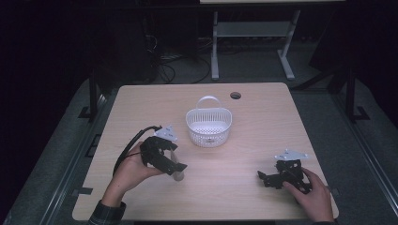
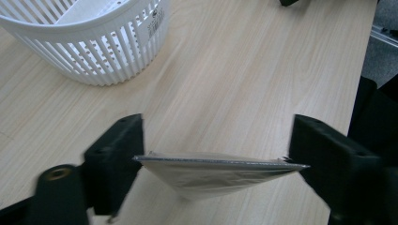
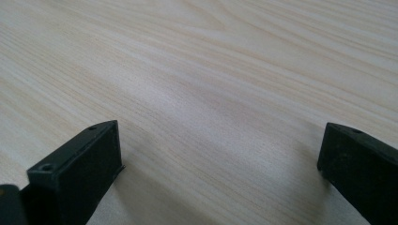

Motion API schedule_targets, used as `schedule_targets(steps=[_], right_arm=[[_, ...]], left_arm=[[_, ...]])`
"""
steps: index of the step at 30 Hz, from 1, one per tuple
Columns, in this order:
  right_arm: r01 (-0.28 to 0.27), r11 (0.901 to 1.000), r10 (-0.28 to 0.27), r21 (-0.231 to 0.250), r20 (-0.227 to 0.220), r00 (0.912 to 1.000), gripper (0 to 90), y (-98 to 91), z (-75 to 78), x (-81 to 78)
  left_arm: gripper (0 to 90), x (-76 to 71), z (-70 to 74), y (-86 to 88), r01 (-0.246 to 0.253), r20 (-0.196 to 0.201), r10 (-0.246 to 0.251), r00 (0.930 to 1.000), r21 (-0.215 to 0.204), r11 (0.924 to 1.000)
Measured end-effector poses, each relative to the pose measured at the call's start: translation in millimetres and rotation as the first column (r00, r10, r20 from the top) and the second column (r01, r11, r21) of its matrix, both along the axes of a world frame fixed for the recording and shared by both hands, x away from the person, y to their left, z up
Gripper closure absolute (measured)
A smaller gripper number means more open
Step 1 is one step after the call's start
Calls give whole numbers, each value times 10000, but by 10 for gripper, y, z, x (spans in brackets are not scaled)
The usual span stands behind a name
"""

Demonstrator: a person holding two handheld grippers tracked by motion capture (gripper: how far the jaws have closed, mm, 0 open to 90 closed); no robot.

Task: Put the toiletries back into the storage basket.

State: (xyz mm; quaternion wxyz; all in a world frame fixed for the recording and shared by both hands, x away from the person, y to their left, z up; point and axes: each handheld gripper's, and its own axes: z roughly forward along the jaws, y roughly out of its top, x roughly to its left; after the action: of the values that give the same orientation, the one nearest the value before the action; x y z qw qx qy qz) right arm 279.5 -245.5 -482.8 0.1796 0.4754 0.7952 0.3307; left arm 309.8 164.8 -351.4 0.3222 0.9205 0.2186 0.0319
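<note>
From above, the left tool [image 1: 172,165] sits low over the tabletop [image 1: 244,187] near the white basket [image 1: 209,126], a small silvery pouch [image 1: 178,175] at its tip, while the right tool [image 1: 270,179] rests well apart. Along the left tool, the pouch [image 2: 220,171] spans both widely spread jaws, touching each. Along the right tool, the jaws gape wide over bare wood.

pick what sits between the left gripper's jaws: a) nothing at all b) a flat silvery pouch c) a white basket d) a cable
b: in the left gripper view a flat silvery pouch spans the gap between the two black jaws of the left gripper, its ends meeting both, while the white basket stands apart on the table beyond.
</note>
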Motion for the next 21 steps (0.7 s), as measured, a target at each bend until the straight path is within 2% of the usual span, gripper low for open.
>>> schedule_targets(steps=[4,16,21], right_arm=[[-1,10000,1,-3,2,10000,0,0,0,0],[1,10000,-1,-3,2,10000,0,0,0,0],[6,10000,-6,4,-5,10000,0,1,0,0]], left_arm=[[284,2,8,10,-6,53,6,10000,-11,10000],[294,-4,24,0,16,108,-18,9999,165,9999],[294,5,39,-1,-175,168,172,9997,140,9997]])
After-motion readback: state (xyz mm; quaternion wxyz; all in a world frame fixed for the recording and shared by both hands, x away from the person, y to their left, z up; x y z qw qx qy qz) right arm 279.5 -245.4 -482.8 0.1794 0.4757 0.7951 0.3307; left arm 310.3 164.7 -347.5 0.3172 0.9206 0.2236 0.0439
